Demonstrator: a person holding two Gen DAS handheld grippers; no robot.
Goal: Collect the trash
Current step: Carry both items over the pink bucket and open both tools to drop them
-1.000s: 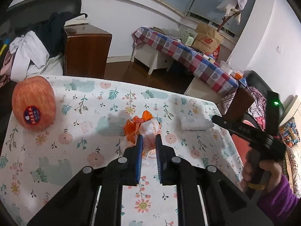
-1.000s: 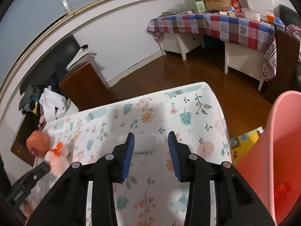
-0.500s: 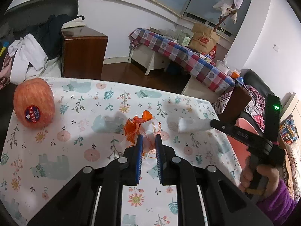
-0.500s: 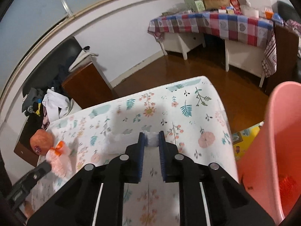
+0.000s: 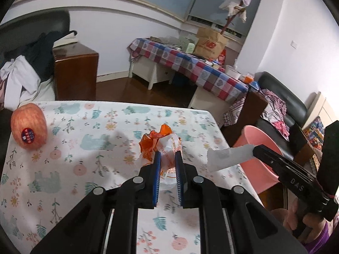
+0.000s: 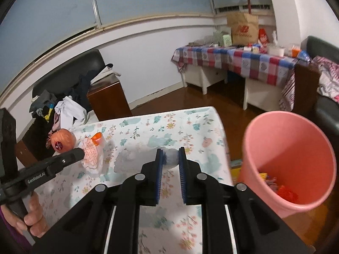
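The right gripper [image 6: 171,156], open a second ago, now pinches the white crumpled tissue [image 6: 170,158] and has lifted it off the flowery tablecloth [image 6: 148,127]. The round pink plastic bin [image 6: 296,148] stands at three o'clock. The left gripper [image 5: 167,155] still squeezes the orange-and-white crinkly wrapper [image 5: 161,144], which sticks out at twelve o'clock.

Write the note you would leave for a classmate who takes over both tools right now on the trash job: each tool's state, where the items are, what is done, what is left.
Left tool: shut on the crumpled orange-and-white wrapper, held above the floral tablecloth.
Right tool: shut on the white tissue, off the table, beside the pink bin.
Bin: stands past the table's right edge and already holds some colourful scraps.
Done: both pieces are gripped.
Left: carry each over the bin's mouth and release, probably the tissue first, as it looks nearer.
The apple with a sticker sits at the table's far left corner; it looks whole, so probably leave it.
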